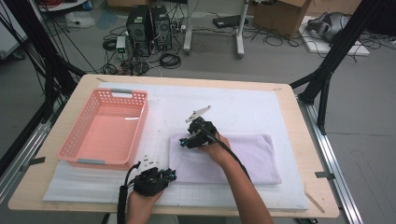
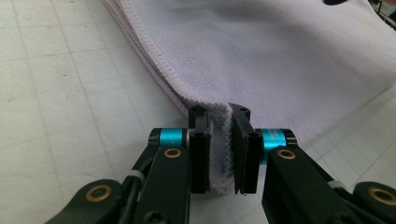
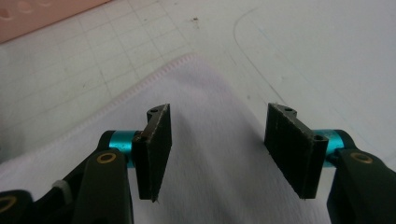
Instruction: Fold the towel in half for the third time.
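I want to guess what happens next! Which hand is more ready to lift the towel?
Probably the left. The left gripper is already shut on the near corner of the towel. The right gripper is open above the far corner, gripping nothing.

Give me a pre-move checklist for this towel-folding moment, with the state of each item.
1. Left tool clamped on the towel corner: ok, cloth is pinched between its jaws.
2. Right tool ready to grasp: ok, jaws stand open over the towel's far left corner.
3. Right tool holding cloth: not ok, nothing between its jaws yet.
4. Towel lying flat on the white mat: ok, folded and smooth.
5. Pink basket apart from the towel: ok, a strip of mat lies between them.
6. All folded layers caught by the left tool: cannot tell.
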A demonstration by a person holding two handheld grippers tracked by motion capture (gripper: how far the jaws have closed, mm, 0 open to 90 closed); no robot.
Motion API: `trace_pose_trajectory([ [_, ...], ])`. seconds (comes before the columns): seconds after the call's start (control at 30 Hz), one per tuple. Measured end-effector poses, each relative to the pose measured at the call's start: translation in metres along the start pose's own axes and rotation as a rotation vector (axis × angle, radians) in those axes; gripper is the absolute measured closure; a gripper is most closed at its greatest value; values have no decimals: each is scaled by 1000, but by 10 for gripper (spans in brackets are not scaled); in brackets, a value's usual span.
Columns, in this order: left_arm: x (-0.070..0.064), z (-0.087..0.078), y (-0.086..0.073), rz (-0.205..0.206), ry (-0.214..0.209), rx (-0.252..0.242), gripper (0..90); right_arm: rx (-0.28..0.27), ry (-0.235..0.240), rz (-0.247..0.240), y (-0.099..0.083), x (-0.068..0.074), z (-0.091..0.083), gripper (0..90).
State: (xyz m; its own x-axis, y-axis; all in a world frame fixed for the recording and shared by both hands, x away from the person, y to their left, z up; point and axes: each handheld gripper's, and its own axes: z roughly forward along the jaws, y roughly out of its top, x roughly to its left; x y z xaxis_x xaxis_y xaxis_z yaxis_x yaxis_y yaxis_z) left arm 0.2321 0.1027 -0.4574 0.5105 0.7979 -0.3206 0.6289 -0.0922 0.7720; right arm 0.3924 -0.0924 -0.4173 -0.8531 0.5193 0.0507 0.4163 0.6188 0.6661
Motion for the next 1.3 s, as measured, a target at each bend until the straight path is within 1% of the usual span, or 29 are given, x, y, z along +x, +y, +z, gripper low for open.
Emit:
trace_pose_trajectory([
  [0.07,1,0,0,0,-2,0,791,10,7,-10,7,1,8,413],
  [0.13,2,0,0,-10,-9,0,791,24,8,-25,13,2,16,442],
  [0.23,3,0,0,-16,-15,1,792,69,7,-60,19,3,27,476],
  [0.27,3,-1,0,-17,-15,1,792,84,15,-62,19,3,31,499],
  [0.33,5,-1,0,-30,-22,0,792,83,39,-60,19,1,33,572],
  [0.37,5,-1,0,-32,-23,-2,792,80,50,-56,19,0,33,632],
  [0.4,6,-2,0,-34,-23,0,794,77,66,-58,19,-1,32,723],
  [0.43,7,-2,0,-36,-27,1,800,79,74,-64,19,-1,32,779],
  [0.5,9,-4,1,-45,-33,5,812,85,62,-97,21,2,31,807],
  [0.53,10,-5,1,-47,-32,6,816,87,57,-98,21,4,30,812],
  [0.6,11,-9,1,-54,-29,2,818,69,63,-96,22,5,28,814],
  [0.67,11,-15,1,-56,-28,-7,819,35,78,-87,24,6,25,815],
  [0.77,12,-27,4,-68,-37,-38,820,-19,96,-95,28,10,19,817],
  [0.8,13,-32,6,-66,-40,-50,820,-36,103,-94,30,11,16,817],
  [0.87,11,-41,10,-63,-41,-79,821,-82,118,-92,34,13,10,817],
  [0.93,8,-49,14,-53,-49,-103,821,-138,140,-75,37,15,1,818],
  [1.0,5,-54,19,-51,-71,-129,821,-190,158,-69,40,15,-9,818],
  [1.07,0,-57,24,-53,-97,-151,821,-227,173,-55,39,14,-19,818],
  [1.17,-10,-55,33,-31,-119,-161,821,-267,179,-38,36,8,-33,818],
  [1.23,-16,-50,39,-13,-132,-164,821,-277,167,-33,33,4,-42,818],
  [1.3,-23,-44,45,6,-145,-155,821,-275,149,-29,29,0,-49,818],
])
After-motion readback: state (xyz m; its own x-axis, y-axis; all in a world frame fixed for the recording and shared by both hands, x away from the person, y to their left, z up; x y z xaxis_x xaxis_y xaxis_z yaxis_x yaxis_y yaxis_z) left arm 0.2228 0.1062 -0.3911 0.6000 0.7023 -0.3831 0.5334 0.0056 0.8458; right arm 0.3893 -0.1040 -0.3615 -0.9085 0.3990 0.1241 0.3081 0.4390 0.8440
